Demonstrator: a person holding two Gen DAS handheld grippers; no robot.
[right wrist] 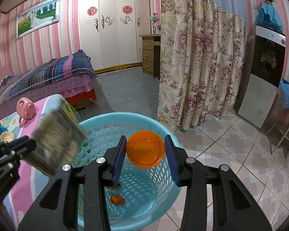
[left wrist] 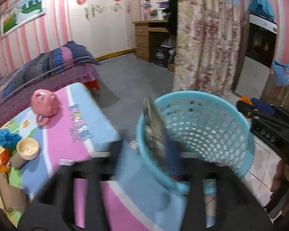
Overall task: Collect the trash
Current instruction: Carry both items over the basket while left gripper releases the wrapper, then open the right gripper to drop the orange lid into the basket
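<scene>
A light-blue plastic basket [right wrist: 98, 132] stands on the floor beside the table. My right gripper [right wrist: 145, 154] hangs over its mouth, shut on a round orange lid [right wrist: 145, 149] held between the blue pads. A smaller orange piece [right wrist: 117, 199] lies on the basket's floor. My left gripper [right wrist: 27, 146] reaches in from the left; in its own view the left gripper [left wrist: 154, 159] is blurred, its fingers wide apart. A silvery snack wrapper [left wrist: 154, 119] stands edge-on inside the basket [left wrist: 202, 127], against the left rim. From the right wrist the wrapper [right wrist: 55, 138] is a blur over that rim.
The table [left wrist: 77, 119] has a pink and blue cloth and carries a pink pig toy [left wrist: 44, 104], a cream cup [left wrist: 28, 148], blue tinsel [left wrist: 5, 137] and an orange wrapper [left wrist: 4, 161]. A bed [right wrist: 48, 77], floral curtain [right wrist: 198, 67] and dark bags [left wrist: 269, 121] surround the floor.
</scene>
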